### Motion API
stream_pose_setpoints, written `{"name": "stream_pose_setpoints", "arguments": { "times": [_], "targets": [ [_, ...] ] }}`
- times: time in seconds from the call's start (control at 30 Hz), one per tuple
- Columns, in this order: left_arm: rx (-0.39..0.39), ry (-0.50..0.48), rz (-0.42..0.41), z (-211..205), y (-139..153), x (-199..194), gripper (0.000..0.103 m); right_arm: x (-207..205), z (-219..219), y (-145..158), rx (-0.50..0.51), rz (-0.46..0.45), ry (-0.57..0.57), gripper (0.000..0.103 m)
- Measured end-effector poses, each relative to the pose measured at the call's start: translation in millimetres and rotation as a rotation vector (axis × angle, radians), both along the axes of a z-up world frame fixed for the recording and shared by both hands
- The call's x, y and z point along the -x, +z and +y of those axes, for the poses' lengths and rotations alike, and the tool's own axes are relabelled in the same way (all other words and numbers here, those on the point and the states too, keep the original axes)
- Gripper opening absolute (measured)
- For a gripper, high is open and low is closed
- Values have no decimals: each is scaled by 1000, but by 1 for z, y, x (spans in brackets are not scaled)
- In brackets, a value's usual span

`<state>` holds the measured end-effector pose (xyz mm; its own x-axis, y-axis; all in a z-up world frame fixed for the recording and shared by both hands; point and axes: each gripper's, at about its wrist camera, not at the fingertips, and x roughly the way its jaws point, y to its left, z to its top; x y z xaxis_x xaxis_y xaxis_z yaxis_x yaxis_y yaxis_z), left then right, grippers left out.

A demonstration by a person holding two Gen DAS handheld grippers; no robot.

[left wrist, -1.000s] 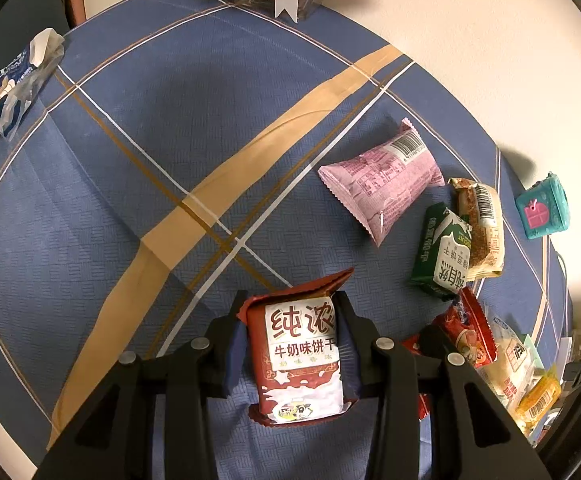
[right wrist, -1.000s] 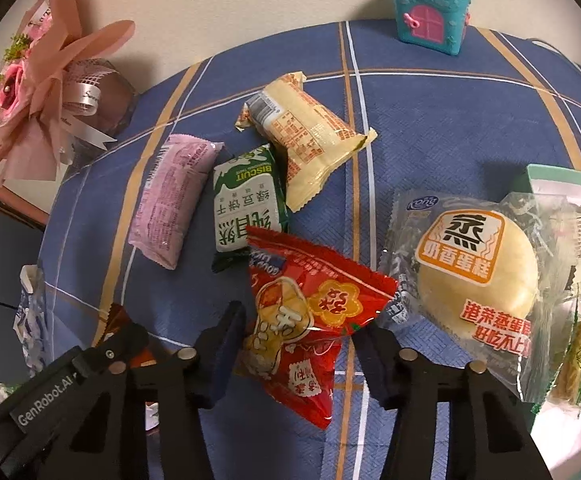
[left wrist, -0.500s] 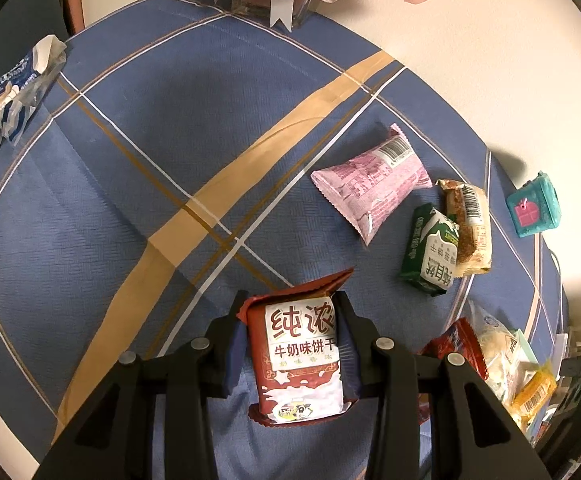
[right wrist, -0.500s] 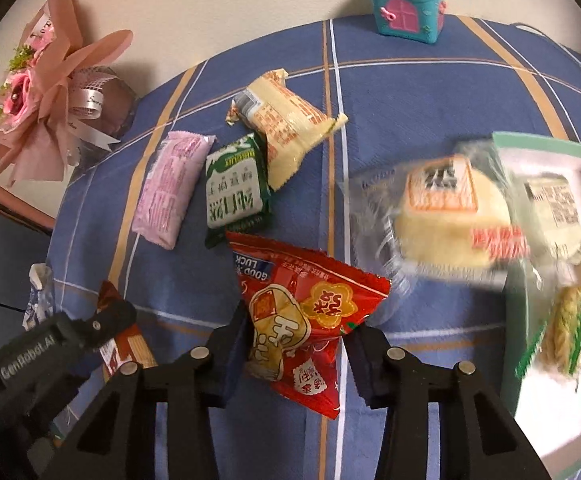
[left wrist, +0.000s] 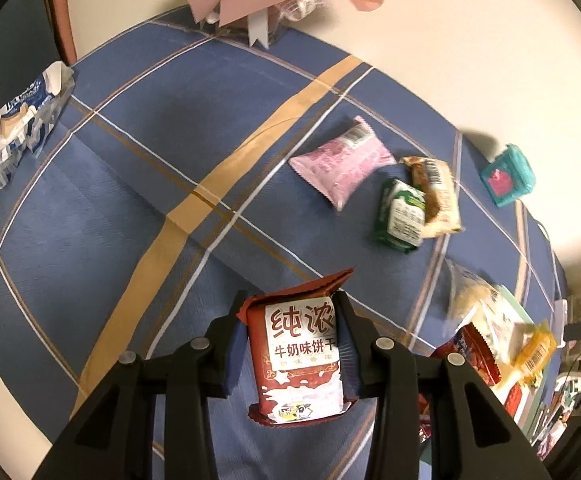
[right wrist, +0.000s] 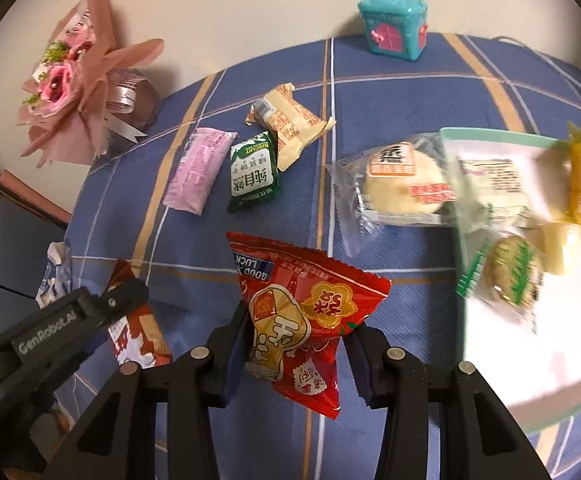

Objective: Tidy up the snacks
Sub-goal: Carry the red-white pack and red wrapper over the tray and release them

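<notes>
My left gripper (left wrist: 292, 340) is shut on a dark red milk biscuit pack (left wrist: 300, 354) and holds it above the blue checked tablecloth. My right gripper (right wrist: 298, 340) is shut on a red snack bag (right wrist: 304, 312), lifted off the cloth. The left gripper (right wrist: 70, 320) with its biscuit pack (right wrist: 136, 334) shows at the lower left of the right wrist view. A white tray with a green rim (right wrist: 490, 134) at the right holds several snacks. A steamed cake pack (right wrist: 402, 184) lies against its left edge.
A pink pack (right wrist: 198, 170), a green biscuit pack (right wrist: 254, 176) and a beige pack (right wrist: 290, 122) lie on the cloth mid-table. A teal toy house (right wrist: 394, 26) stands at the back. A pink bouquet (right wrist: 78, 84) is back left. A blue-white wrapper (left wrist: 26, 108) lies at the left edge.
Both grippers have risen and drawn back with their packs. The right gripper has swung right, bringing more of the tray into view. The steamed cake pack now lies against the tray.
</notes>
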<state>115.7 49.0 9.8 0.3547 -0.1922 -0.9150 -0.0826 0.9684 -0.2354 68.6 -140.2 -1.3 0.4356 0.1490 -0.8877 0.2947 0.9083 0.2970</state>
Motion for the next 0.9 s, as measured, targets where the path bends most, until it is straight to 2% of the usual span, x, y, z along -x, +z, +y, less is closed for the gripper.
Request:
{"name": "stream_pose_setpoints", "arguments": {
  "times": [0.23,0.5,0.7,0.9],
  "targets": [
    [37,-50,-30,-16,21,15,42,34,-13,24,28,-21,-10,47],
    [73,-132,-50,-50,34,32,42,55,-32,39,107,-12,-26,47],
    [73,-171,-17,-76,25,36,42,63,-56,38,106,10,-57,47],
    [83,-178,-3,-83,22,38,42,69,-81,42,87,12,-105,47]
  ]
}}
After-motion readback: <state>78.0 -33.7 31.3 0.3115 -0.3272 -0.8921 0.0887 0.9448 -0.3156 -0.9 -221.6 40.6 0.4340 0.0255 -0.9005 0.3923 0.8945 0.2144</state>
